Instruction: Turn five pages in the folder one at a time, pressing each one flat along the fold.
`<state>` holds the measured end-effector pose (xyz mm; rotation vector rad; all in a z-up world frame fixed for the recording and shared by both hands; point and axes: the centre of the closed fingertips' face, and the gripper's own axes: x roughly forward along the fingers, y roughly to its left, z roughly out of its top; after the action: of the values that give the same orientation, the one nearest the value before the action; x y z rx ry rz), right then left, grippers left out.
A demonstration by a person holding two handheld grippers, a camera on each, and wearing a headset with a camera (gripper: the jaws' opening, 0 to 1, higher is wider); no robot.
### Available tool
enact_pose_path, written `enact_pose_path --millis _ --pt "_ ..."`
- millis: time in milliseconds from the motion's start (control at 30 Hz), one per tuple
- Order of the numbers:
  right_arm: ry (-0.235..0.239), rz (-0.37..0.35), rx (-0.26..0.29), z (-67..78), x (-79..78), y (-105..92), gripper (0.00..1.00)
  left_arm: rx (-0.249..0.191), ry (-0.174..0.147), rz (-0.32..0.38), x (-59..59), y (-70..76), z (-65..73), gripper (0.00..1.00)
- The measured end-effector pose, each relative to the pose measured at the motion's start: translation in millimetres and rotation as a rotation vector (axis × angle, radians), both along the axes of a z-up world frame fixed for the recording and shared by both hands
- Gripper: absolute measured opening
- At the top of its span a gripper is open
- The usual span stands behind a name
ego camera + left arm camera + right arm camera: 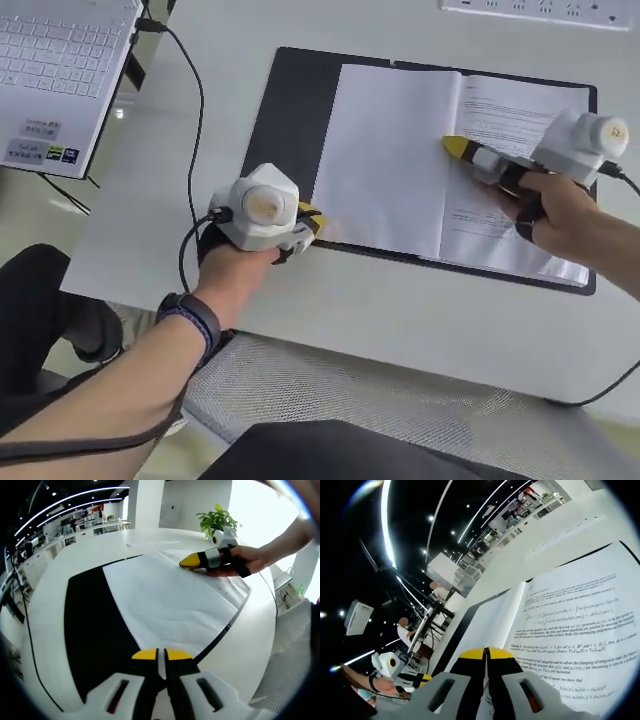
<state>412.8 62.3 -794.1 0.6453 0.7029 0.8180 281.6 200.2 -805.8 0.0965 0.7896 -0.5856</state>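
One black folder [290, 110] lies open on your white worktop [400, 320]. It shows one blank turned page [385, 150] on the left and one printed page [520, 110] on the right, with one laptop [60, 60] at the far-left corner. Both of your claws have their jaws pressed together: left claw [314, 218] sits at the blank page's near-left corner, right claw [455, 147] tip is on the paper at the fold.

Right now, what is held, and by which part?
Right gripper: nothing, shut tips rest at the fold. Left gripper: shut at the turned page's lower corner; a pinch cannot be told.
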Motion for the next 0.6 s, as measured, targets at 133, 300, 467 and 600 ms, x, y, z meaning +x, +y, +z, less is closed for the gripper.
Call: enact_pose_path --millis 133,300,467,600 --pt "0.002 -0.013 0.006 2.1 -14.2 1.1 0.00 -0.006 0.002 0.002 -0.3 -0.3 0.5 0.03" --pt "0.002 0.010 -0.003 4.3 -38.3 5.2 0.00 -0.008 0.002 0.004 0.6 -0.4 -1.5 0.04" --pt "0.013 0.017 0.005 2.4 -52.0 3.2 0.00 -0.017 0.003 0.009 2.1 0.5 -3.2 0.03" --pt "0.019 0.034 -0.002 3.9 -72.4 5.0 0.00 -0.016 0.003 0.009 2.5 0.6 -4.2 0.03"
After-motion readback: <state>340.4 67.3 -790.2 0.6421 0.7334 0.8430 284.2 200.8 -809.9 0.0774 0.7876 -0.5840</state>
